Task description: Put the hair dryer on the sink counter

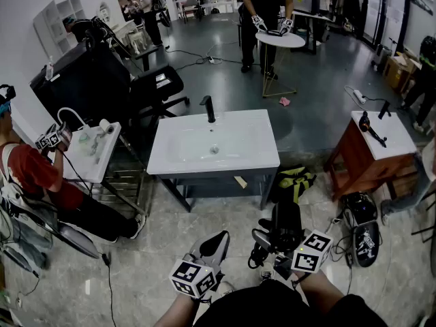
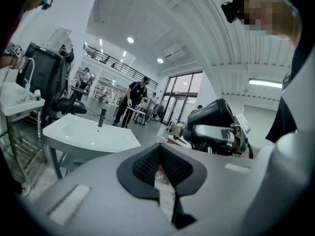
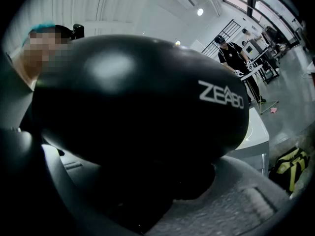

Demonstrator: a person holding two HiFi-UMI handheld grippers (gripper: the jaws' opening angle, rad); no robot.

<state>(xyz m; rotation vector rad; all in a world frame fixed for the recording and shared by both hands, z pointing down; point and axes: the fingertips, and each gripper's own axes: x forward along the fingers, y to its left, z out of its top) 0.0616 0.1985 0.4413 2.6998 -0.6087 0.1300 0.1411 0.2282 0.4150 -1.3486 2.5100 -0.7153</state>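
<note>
hair dryer (image 3: 138, 102) in right tool (image 1: 267, 242), sink (image 1: 170, 157) ahead

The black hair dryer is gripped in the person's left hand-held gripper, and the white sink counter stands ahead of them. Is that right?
Not quite. The hair dryer is clamped in the right hand-held gripper, not the left, as the right gripper view shows. The left hand-held gripper is shut with nothing in it. The white sink counter does stand ahead of the person.
</note>
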